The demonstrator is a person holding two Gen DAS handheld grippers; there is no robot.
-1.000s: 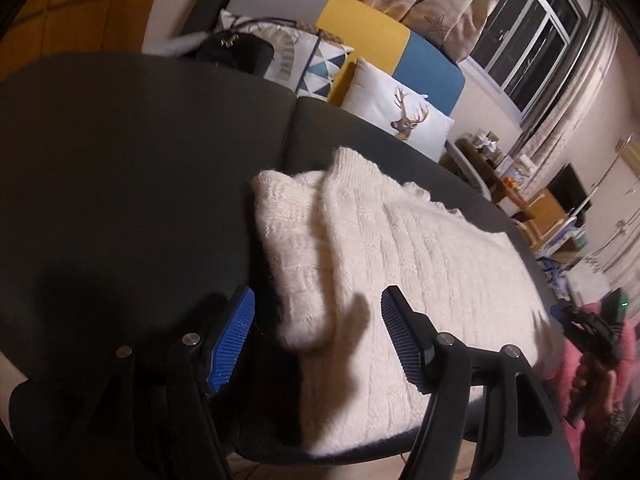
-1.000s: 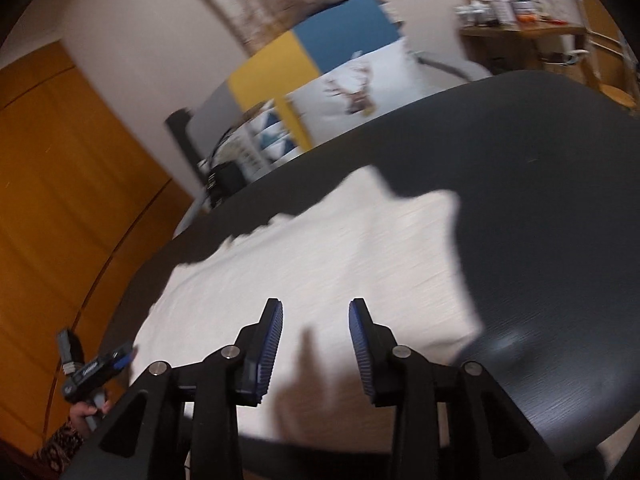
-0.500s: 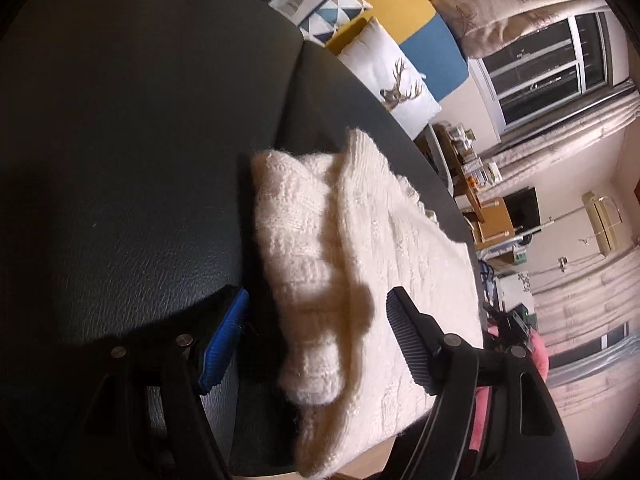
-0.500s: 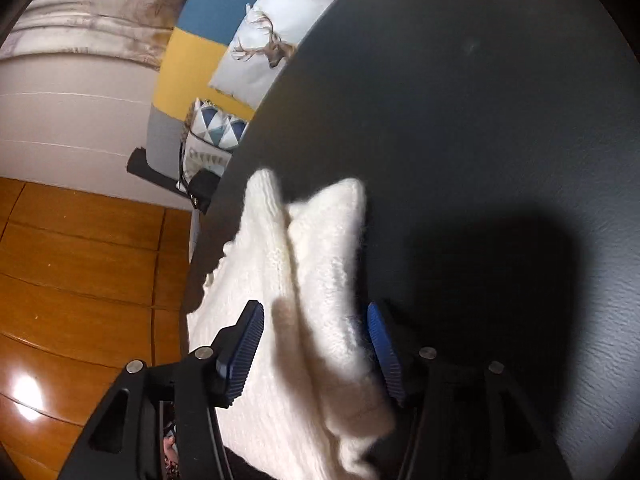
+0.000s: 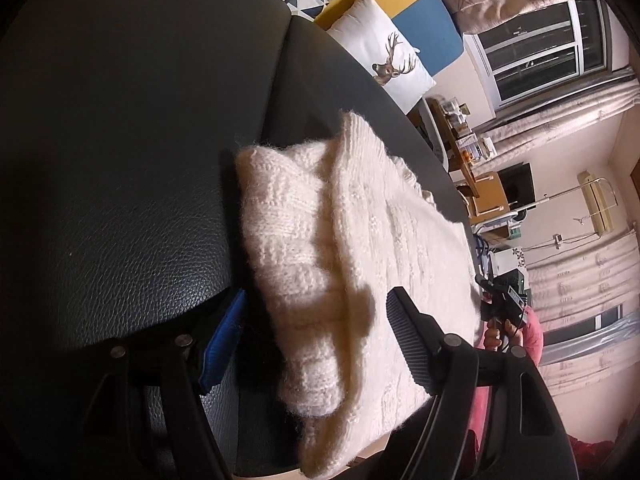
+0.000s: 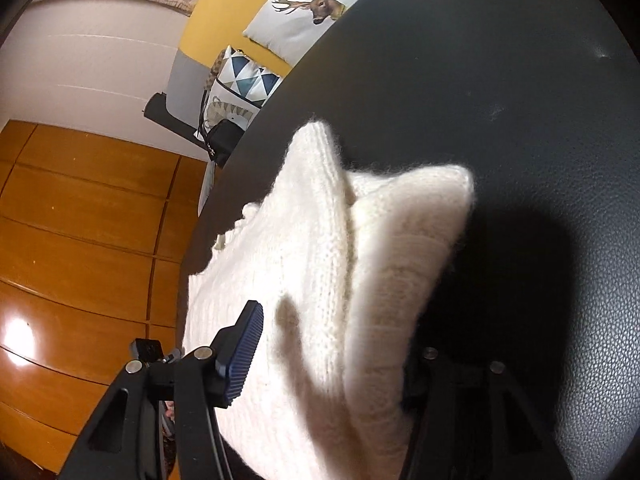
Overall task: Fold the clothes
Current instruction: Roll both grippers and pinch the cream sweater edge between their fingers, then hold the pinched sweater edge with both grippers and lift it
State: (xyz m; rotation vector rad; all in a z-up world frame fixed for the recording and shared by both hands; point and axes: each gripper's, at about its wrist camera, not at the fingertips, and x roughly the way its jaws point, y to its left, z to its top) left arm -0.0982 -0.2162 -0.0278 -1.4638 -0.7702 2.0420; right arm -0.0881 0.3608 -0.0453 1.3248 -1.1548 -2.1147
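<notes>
A cream knitted sweater (image 5: pixel 360 240) lies folded on a black leather surface (image 5: pixel 120 200). In the left wrist view its thick rolled edge runs between the fingers of my left gripper (image 5: pixel 314 338). The blue pad stands just off the roll on the leather and the other finger hovers over the knit, so the gripper is open. In the right wrist view the sweater (image 6: pixel 320 260) fills the gap of my right gripper (image 6: pixel 328 356). That gripper is open wide, its left fingertip (image 6: pixel 244 352) clear of the wool and its right finger hidden behind the fold.
A sofa with a deer cushion (image 5: pixel 388 60) and a patterned cushion (image 6: pixel 240 84) stands behind the black surface. A black handbag (image 6: pixel 224 140) sits by it. Orange wood panels (image 6: pixel 80 220) are on one side, a window (image 5: pixel 536 40) and shelves on the other. A hand holds the right gripper (image 5: pixel 504 300).
Both grippers have tilted down and closed in on the sweater's ends. The right jaws have widened, and a thick fold now sits between them. The left gripper has settled astride the rolled edge.
</notes>
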